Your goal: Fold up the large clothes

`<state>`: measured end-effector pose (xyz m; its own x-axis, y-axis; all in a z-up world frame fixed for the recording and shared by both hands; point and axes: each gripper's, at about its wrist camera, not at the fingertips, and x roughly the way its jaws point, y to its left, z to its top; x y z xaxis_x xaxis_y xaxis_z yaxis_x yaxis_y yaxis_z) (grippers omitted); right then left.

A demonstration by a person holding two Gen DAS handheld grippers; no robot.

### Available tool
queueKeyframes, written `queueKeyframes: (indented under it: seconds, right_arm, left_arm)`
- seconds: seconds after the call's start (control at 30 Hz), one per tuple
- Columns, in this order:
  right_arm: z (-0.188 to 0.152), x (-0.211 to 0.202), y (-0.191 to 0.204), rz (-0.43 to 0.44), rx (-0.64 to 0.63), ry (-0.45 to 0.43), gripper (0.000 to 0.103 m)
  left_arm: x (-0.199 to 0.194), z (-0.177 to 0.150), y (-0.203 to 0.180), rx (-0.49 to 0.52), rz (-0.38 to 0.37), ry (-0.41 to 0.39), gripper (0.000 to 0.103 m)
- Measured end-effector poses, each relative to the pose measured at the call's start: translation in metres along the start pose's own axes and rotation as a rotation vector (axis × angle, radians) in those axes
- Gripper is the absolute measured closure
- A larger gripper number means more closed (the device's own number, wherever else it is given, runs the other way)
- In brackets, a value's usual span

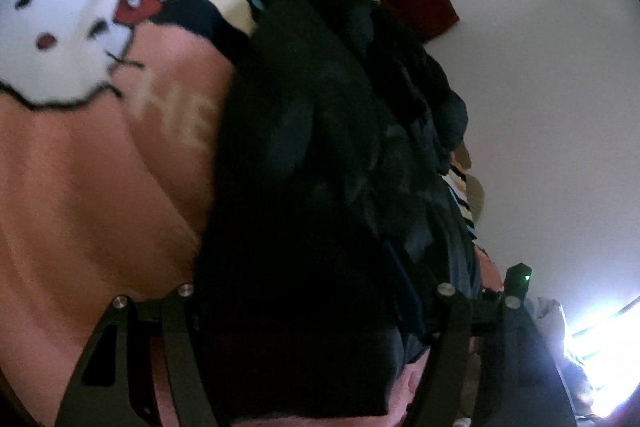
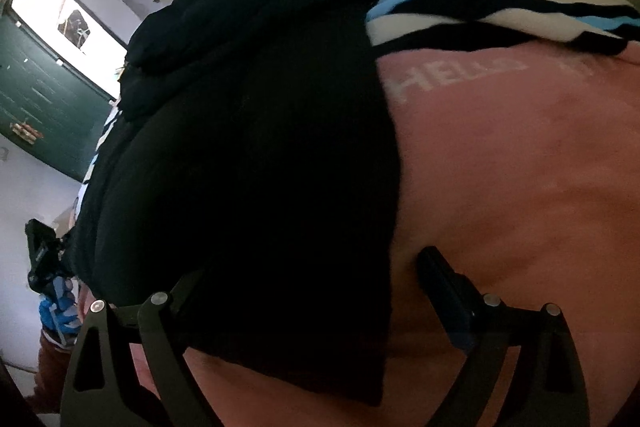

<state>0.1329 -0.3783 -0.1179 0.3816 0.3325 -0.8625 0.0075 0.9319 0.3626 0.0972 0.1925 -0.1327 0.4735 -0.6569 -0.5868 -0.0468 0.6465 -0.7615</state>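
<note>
While the pink blanket (image 1: 92, 187) with its white cartoon cat (image 1: 60, 23) and striped band fills the left of the left wrist view, a black garment (image 1: 304, 187) lies bunched along its right side, running from the far end down between the arms of the left gripper (image 1: 316, 311). Its fingertips are lost in the dark cloth — whether the jaws press on it I cannot tell. A white wall (image 1: 540, 67) stands beyond.

From the right wrist view, a green door (image 2: 40, 99) sits at far left, then the same black garment (image 2: 248, 155), then bare blanket (image 2: 520, 187). The right gripper (image 2: 312, 287) has jaws spread wide — one finger (image 2: 440, 279) rests on the blanket just beside the garment's edge, the other hidden under cloth.
</note>
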Motion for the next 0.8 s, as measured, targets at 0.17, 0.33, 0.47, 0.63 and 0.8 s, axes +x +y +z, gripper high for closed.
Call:
queueKeyframes:
  seconds: [0.17,0.33,0.47,0.63,0.8]
  right_arm:
    - [-0.004,0.000,0.007,0.051,-0.038,0.013,0.010]
    - [-0.009,0.001,0.005,0.112,-0.033,0.022,0.021]
    - [-0.005,0.000,0.005,0.139,-0.029,0.010,0.028]
    - [-0.005,-0.004,0.001,0.165,-0.009,-0.003,0.036]
    - [-0.006,-0.001,0.002,0.165,-0.025,0.006,0.047]
  left_arm:
    - [0.001,-0.006,-0.004,0.003,-0.019,-0.025,0.036]
    - [-0.002,-0.014,-0.012,0.032,-0.016,-0.036,0.037]
    - [-0.005,-0.014,-0.018,0.041,-0.012,-0.043,0.038]
    - [-0.011,-0.014,-0.024,0.048,-0.010,-0.062,0.040]
    - [-0.006,-0.016,-0.024,0.048,0.022,-0.063,0.052]
